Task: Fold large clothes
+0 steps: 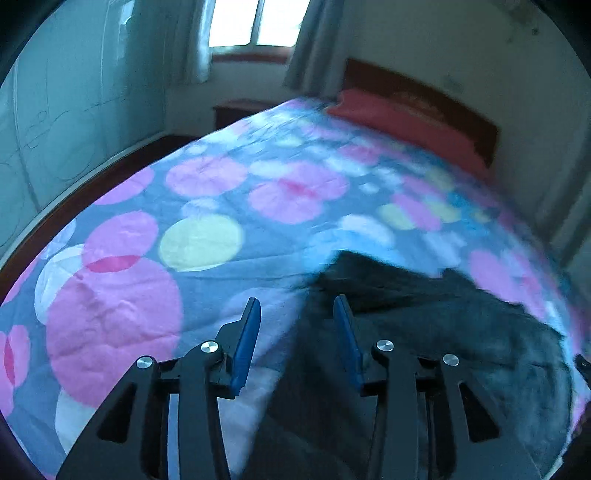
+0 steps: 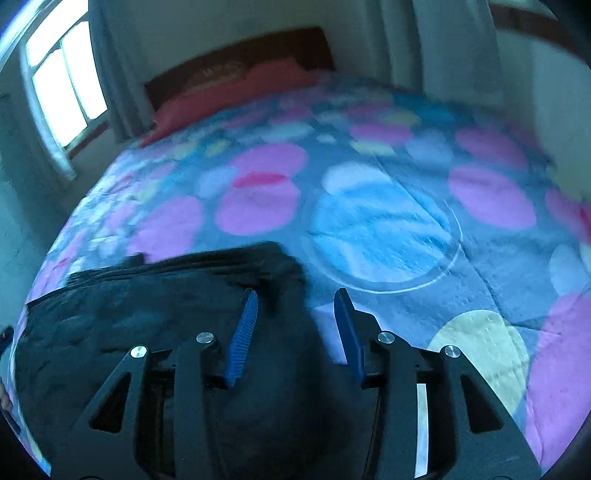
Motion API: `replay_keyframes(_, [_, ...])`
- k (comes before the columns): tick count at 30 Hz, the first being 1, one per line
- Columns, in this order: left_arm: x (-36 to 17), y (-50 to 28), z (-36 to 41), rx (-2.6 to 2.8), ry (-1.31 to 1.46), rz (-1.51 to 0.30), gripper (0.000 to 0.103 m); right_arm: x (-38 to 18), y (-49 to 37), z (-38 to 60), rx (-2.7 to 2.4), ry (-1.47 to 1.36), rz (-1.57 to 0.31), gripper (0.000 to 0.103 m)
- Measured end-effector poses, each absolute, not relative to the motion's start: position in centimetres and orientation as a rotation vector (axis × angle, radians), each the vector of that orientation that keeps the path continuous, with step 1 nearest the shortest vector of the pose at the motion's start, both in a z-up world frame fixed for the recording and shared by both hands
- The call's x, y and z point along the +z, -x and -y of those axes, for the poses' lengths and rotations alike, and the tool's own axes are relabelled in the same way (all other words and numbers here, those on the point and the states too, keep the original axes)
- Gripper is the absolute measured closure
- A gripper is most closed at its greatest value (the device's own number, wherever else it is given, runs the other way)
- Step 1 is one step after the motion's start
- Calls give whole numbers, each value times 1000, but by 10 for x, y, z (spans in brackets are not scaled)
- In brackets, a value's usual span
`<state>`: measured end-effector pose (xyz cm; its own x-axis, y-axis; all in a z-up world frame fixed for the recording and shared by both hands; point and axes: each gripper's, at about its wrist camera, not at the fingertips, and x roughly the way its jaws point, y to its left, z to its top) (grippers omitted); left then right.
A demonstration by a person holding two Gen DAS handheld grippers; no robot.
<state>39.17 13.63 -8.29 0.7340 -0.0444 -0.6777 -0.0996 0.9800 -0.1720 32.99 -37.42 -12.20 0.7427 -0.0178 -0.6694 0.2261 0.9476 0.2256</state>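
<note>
I hold two hand-held grippers over one bed. My left hand-held gripper (image 1: pixel 296 308) sits at the bottom centre of its view with its two blue pads (image 1: pixel 246 343) spread wide and nothing between them. My right hand-held gripper (image 2: pixel 295 299) is also spread wide, gripping nothing, its two blue pads (image 2: pixel 242 338) apart.

There is one dark garment (image 1: pixel 424 325) lying on the dotted bedspread (image 1: pixel 207 206). In the left view it fills the lower right of the frame, and its left edge runs up between my fingers. In the right view the same garment (image 2: pixel 122 325) fills the lower left, with a bunched, layered edge along its top and its right edge passing under the left pad.

At the head of the bed I count one red pillow (image 1: pixel 399 122) against one dark wooden headboard (image 1: pixel 443 99). One bright window (image 1: pixel 255 22) with two curtains shows at the top of the left view.
</note>
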Motion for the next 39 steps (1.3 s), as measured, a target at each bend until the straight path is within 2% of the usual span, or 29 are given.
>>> replay_keyframes(5, [-71, -369, -56, -160, 150, -724, 61, -105, -331, 298, 53, -307, -705, 60])
replay_keyframes(14, [-119, -398, 23, -220, 163, -814, 61, -122, -376, 202, 122, -184, -747, 60])
replay_keyframes(18, [-143, -403, 23, -205, 155, -836, 61, -163, -393, 195, 86, -153, -848, 59])
replay_keyframes(26, [-165, -408, 31, -190, 104, -811, 61, -182, -393, 192, 57, -135, -817, 59])
replay_keyframes(33, [-147, -397, 17, -200, 139, -829, 61, -155, -374, 210, 81, -201, -794, 59])
replay_keyframes(39, [-124, -372, -23, -133, 178, -743, 61, -130, -338, 239, -53, -109, -703, 58])
